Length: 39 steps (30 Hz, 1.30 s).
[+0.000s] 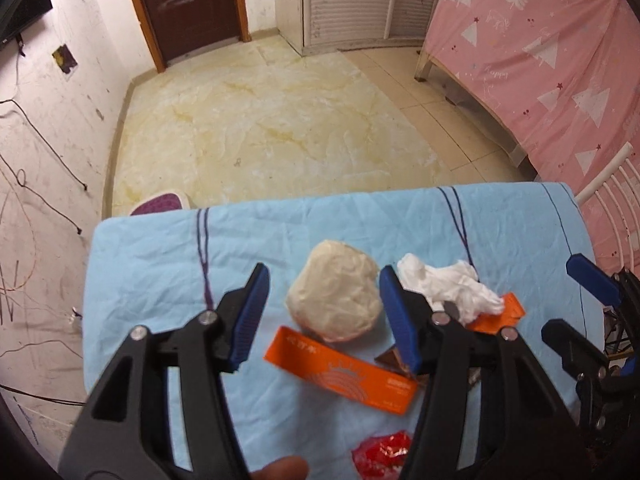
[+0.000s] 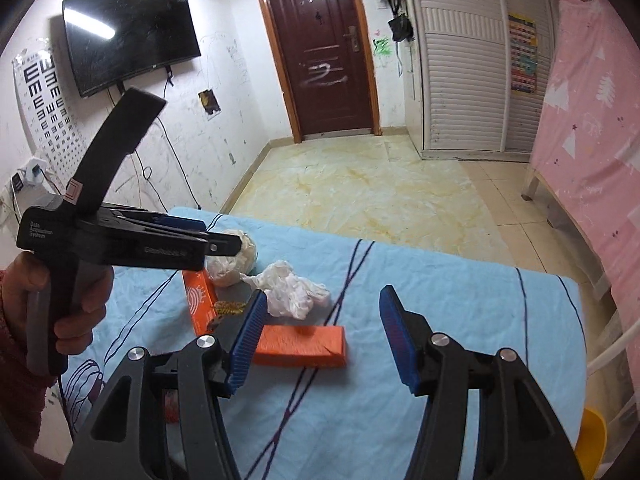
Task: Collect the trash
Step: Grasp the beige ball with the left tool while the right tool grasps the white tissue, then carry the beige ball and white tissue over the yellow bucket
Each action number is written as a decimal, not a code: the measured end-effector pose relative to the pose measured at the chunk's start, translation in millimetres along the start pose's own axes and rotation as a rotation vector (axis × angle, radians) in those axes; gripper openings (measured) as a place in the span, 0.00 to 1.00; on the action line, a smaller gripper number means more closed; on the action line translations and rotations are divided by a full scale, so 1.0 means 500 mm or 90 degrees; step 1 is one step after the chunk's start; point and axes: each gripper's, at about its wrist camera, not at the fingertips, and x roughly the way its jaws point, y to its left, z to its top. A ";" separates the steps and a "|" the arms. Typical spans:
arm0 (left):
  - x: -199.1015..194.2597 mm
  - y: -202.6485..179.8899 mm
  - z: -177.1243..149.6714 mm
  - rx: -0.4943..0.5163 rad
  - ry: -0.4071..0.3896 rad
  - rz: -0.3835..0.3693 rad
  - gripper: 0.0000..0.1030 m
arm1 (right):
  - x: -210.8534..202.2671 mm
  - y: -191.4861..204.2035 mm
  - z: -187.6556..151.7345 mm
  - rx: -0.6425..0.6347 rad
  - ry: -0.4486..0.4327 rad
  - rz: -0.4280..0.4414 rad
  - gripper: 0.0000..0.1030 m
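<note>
a dark brown door (image 2: 320, 48) in an orange-brown frame stands in the far wall. left of it a black television (image 2: 128, 36) hangs on a scribbled white wall (image 2: 236, 76), with an eye chart (image 2: 44, 96) beside it. right of the door is a white louvred wardrobe (image 2: 464, 64). pink patterned fabric (image 1: 560, 48) hangs along the right side. a pale marbled sheet (image 1: 260, 120) covers the tiled floor (image 1: 440, 92). a light blue cloth covers the worktop (image 2: 460, 340).
</note>
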 end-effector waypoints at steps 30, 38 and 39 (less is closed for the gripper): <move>-0.022 0.086 -0.021 -0.070 -0.028 -0.040 0.44 | 0.192 0.084 0.029 -0.052 0.131 0.053 0.31; -0.067 0.073 -0.050 -0.062 -0.043 -0.023 0.44 | 0.154 0.099 0.028 -0.077 0.091 0.011 0.13; -0.073 0.071 -0.052 -0.061 -0.046 -0.020 0.44 | 0.145 0.098 0.029 -0.078 0.084 0.010 0.12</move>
